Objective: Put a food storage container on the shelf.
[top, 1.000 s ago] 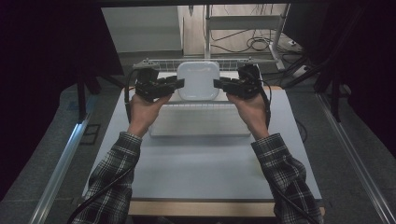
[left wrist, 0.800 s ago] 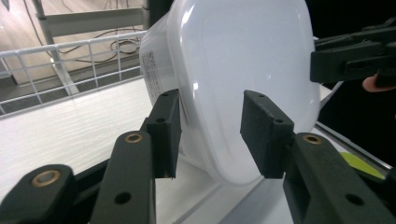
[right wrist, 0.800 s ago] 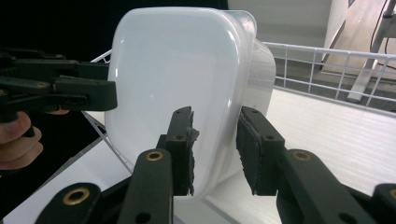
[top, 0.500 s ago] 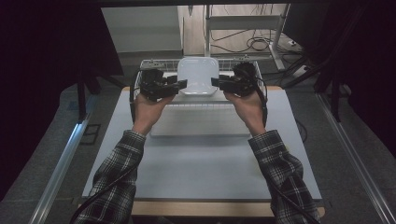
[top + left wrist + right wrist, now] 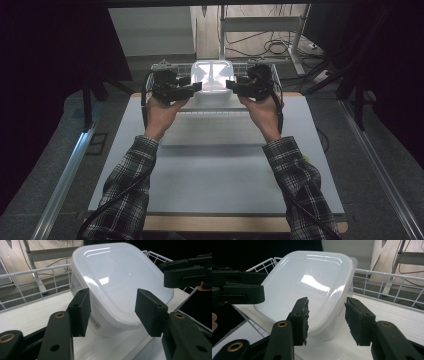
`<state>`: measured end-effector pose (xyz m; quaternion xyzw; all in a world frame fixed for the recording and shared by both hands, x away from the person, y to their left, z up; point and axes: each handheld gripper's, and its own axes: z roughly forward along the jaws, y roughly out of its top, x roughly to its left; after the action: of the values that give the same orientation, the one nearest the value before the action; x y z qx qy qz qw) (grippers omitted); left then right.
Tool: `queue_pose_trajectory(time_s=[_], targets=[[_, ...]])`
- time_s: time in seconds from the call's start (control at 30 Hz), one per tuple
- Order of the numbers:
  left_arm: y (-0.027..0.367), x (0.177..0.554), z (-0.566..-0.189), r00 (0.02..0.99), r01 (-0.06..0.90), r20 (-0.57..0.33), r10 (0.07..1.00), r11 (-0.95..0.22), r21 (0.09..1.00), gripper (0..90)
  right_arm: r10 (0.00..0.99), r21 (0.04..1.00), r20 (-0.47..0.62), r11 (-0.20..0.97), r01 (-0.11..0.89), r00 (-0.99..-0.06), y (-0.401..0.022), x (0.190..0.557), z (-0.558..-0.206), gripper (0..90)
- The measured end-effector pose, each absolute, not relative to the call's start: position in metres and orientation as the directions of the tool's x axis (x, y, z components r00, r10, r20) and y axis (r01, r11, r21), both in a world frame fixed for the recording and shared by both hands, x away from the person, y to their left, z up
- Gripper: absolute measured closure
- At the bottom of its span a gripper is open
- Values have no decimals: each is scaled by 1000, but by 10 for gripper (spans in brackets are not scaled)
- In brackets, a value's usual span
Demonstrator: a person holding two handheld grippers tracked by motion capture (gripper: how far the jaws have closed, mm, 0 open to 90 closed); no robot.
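Fingers, left (image 5: 111, 312): released, pads standing clear on either side of the container's near corner, having just been opening. Item held: none. Seen from above, my left gripper (image 5: 192, 89) sits at the container's left edge.

Container (image 5: 213, 76): white plastic, lidded, rounded corners, resting inside the white wire basket (image 5: 161, 66) at the far edge of the table (image 5: 215, 170); a small printed label shows on its side wall (image 5: 95, 323). It stands on the basket's pale floor, between my two grippers.

Fingers, right (image 5: 327, 320): released likewise, just been opening, pads flanking the container's opposite corner without pressing. From above, my right gripper (image 5: 234, 86) sits at its right edge.

Sleeves: plaid, both forearms.
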<state>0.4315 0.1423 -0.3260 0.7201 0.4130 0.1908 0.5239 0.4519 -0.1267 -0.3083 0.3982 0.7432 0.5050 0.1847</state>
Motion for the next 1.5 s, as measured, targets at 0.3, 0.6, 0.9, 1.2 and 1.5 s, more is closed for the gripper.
queue_pose_trajectory(time_s=[0.3,0.6,0.9,1.2,1.5], targets=[[145,438,-328,577,400,-196,793,-64,914,481,772,899,144,160,408,-620,-125,455,-308,563],[145,438,-327,570,393,-194,798,-58,918,458,777,900,148,150,409,-611,-127,457,-308,552],[155,420,-324,597,365,-197,778,-44,930,509,763,907,131,166,388,-633,-132,446,-306,552],[160,399,-336,631,366,-168,757,-99,926,449,745,912,124,175,371,-656,-145,429,-315,511],[164,377,-354,667,374,-165,727,-135,918,331,716,908,134,188,374,-685,-154,414,-329,376]])
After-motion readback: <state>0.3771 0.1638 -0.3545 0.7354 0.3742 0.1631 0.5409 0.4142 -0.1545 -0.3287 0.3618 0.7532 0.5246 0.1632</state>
